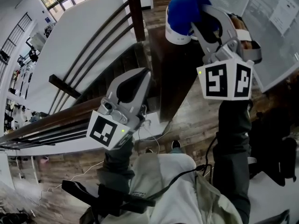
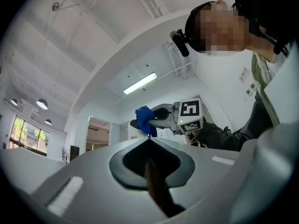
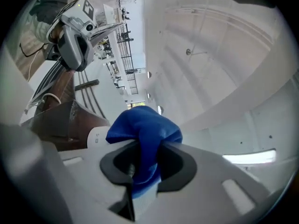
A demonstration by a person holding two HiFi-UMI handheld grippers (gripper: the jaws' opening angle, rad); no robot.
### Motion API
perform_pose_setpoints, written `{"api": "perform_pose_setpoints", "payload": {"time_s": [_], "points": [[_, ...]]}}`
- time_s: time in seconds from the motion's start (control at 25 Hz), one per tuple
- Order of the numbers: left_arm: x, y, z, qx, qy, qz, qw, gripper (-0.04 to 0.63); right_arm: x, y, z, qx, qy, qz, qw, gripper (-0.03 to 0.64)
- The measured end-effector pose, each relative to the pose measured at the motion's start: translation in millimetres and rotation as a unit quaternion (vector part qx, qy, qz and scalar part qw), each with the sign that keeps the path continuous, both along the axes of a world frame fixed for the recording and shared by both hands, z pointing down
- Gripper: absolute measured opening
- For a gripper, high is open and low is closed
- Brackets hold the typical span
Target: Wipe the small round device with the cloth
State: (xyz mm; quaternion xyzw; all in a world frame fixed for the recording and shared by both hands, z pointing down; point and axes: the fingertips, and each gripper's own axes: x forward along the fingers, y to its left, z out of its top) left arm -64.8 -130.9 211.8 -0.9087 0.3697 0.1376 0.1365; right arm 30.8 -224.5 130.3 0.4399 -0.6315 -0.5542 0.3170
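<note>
Blue cloth (image 1: 186,3) pinched in right gripper (image 1: 198,15) fingers, held against top of white round device (image 1: 177,35).
Left gripper (image 1: 139,76) fingers pressed together, nothing gripped, well apart from device.

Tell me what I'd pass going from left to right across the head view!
wooden handrail → left gripper → blue cloth → sheet of paper
</note>
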Motion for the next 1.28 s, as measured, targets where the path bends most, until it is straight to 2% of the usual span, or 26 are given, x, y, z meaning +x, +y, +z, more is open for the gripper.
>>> {"api": "perform_pose_setpoints", "payload": {"time_s": [0.2, 0.4, 0.48, 0.56, 0.68, 0.76, 0.88, 1.04, 1.2, 1.28], "points": [[-6.7, -5.1, 4.8, -0.004, 0.002, -0.014, 0.9999, -0.002, -0.1, 10.6, 29.9, -0.013, 0.004, 0.0, 1.0, 0.081], [-8.9, -13.6, 14.6, -0.015, 0.003, -0.017, 0.9997, -0.002, -7.8, 12.6, 83.2, -0.073, 0.041, -0.006, 0.997, 0.081], [-10.1, -17.5, 14.9, -0.018, 0.007, -0.019, 0.9996, -0.002, -7.6, 13.9, 84.4, -0.078, 0.034, -0.021, 0.996, 0.081], [-12.4, -18.5, 15.2, -0.021, 0.013, -0.022, 0.9995, -0.002, -2.8, 18.4, 66.8, -0.071, -0.009, -0.058, 0.996, 0.081], [-13.6, -16.9, 15.3, -0.02, 0.012, -0.026, 0.9994, -0.002, 11.1, 22.3, 17.4, -0.032, -0.097, -0.126, 0.987, 0.081], [-12.7, -17.3, 14.9, -0.019, 0.008, -0.029, 0.9994, -0.002, 27.7, 14.1, -8.4, -0.024, -0.143, -0.129, 0.981, 0.081], [-9.2, -19.4, 15.6, -0.019, 0.006, -0.032, 0.9993, -0.002, 42.4, -5.7, -25.4, -0.051, -0.178, -0.112, 0.976, 0.081], [-5.4, -16.9, 18.7, -0.02, 0.004, -0.033, 0.9992, -0.002, 32.5, -28.4, 0.3, -0.114, -0.153, -0.122, 0.974, 0.081], [-6.8, -13.6, 20.4, -0.022, 0.002, -0.039, 0.999, -0.002, 30.7, -31.6, 34.1, -0.127, -0.145, -0.119, 0.974, 0.081], [-8.7, -16.9, 21.8, -0.025, 0.003, -0.045, 0.9987, -0.002, 31.9, -33.2, 53.9, -0.134, -0.113, -0.096, 0.98, 0.081]]}}
